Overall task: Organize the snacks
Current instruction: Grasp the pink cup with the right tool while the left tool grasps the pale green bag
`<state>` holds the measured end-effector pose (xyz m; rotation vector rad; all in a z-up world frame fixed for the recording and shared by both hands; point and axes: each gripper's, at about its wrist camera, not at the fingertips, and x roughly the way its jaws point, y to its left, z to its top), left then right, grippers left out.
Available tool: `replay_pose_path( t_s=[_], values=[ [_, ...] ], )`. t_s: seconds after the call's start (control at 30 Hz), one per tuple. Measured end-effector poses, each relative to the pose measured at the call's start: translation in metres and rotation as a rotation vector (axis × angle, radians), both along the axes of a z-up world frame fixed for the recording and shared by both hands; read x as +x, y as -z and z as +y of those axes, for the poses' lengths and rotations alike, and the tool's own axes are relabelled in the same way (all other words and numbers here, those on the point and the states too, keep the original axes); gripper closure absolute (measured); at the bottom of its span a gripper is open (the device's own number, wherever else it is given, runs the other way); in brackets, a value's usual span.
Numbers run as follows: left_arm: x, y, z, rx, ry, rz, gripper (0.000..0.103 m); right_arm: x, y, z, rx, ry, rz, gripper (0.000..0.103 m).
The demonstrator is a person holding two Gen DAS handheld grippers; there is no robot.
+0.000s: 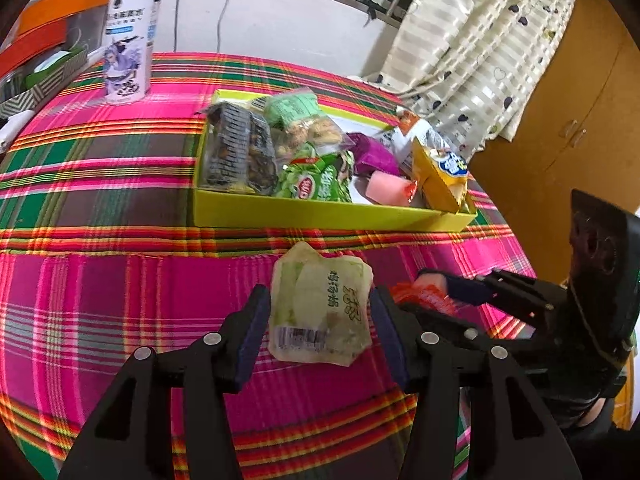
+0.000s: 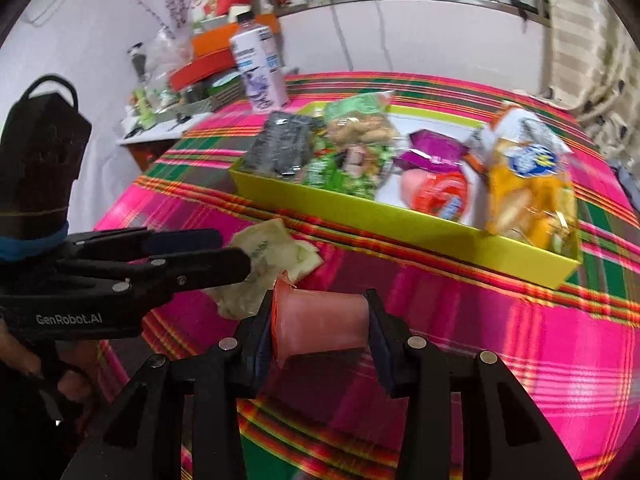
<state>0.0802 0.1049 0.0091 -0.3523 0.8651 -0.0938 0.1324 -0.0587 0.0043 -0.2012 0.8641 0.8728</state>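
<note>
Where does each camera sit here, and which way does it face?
Left wrist: on the left gripper, looking along its jaws, which straddle a pale packet; beyond is the tray; the right gripper shows at right.
Right wrist: on the right gripper, jaws shut on a pink jelly cup; the left gripper and a hand show at left.
Shared: tray, packet, bottle, plaid cloth.

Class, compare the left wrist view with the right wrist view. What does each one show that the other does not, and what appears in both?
Only the left wrist view shows the brown wooden cabinet and the barcode on the pale green packet between the left gripper fingers. Only the right wrist view shows the pink jelly cup full-on, lying sideways, clamped in the right gripper. Both show the yellow-green tray of snacks, the white bottle and the plaid tablecloth.
</note>
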Motion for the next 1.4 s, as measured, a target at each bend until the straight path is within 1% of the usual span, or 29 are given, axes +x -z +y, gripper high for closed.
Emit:
replay_pose_path(
  t_s=[0.17,0.2,0.27,0.33,0.43,0.47,0.5,0.53,0.6,0.7,0.83,0.93,1.0,1.03,1.1,1.2,1.27,1.33,1.37,1.4],
  values=[
    [0.008,0.006,-0.007,0.057,0.013,0.011,0.048,0.006,0.0,-0.02,-0.003,0.063,0.007,0.063],
    [0.009,0.008,-0.008,0.069,0.018,0.016,0.046,0.006,0.0,-0.022,-0.004,0.069,0.009,0.063],
    [0.011,0.009,-0.01,0.087,0.03,0.013,0.045,0.007,0.001,-0.025,-0.003,0.076,0.014,0.063],
    [0.013,0.01,-0.014,0.112,0.055,0.011,0.041,0.007,0.003,-0.026,-0.001,0.077,0.02,0.063],
    [0.015,0.01,-0.022,0.165,0.07,0.016,0.04,0.007,0.004,-0.026,0.003,0.075,0.025,0.063],
    [0.015,0.01,-0.023,0.172,0.073,0.016,0.04,0.007,0.004,-0.026,0.005,0.074,0.025,0.063],
    [0.015,0.009,-0.024,0.166,0.077,0.015,0.04,0.007,0.003,-0.026,0.007,0.073,0.024,0.063],
    [0.014,0.009,-0.024,0.136,0.088,0.013,0.041,0.007,0.003,-0.026,0.008,0.072,0.025,0.063],
    [0.012,0.009,-0.02,0.068,0.099,0.008,0.049,0.007,0.004,-0.025,0.01,0.071,0.03,0.063],
    [0.01,0.009,-0.014,-0.002,0.101,0.009,0.053,0.007,0.005,-0.024,0.012,0.068,0.037,0.063],
    [0.009,0.01,-0.013,-0.11,0.133,0.011,0.053,0.006,0.006,-0.021,0.014,0.062,0.039,0.063],
    [0.007,0.005,-0.017,-0.129,0.152,-0.018,0.054,0.006,0.006,-0.021,0.014,0.063,0.041,0.063],
    [0.006,0.002,-0.018,-0.185,0.18,-0.039,0.054,0.007,0.008,-0.021,0.014,0.064,0.047,0.063],
    [0.006,0.001,-0.019,-0.194,0.182,-0.049,0.054,0.007,0.008,-0.022,0.015,0.066,0.044,0.063],
    [0.009,0.003,-0.022,-0.169,0.178,-0.043,0.054,0.007,0.008,-0.022,0.018,0.067,0.047,0.063],
    [0.016,0.013,-0.023,-0.2,0.184,0.002,0.055,0.006,0.009,-0.022,0.017,0.066,0.045,0.063],
    [0.017,0.015,-0.024,-0.206,0.178,-0.002,0.055,0.006,0.009,-0.022,0.014,0.069,0.043,0.063],
    [0.019,0.015,-0.025,-0.188,0.17,0.0,0.062,0.006,0.009,-0.023,0.018,0.069,0.044,0.063],
    [0.019,0.016,-0.024,-0.178,0.16,0.006,0.072,0.006,0.009,-0.023,0.019,0.07,0.045,0.063],
    [0.02,0.017,-0.023,-0.181,0.152,0.01,0.073,0.007,0.009,-0.024,0.022,0.072,0.046,0.063]
  ],
)
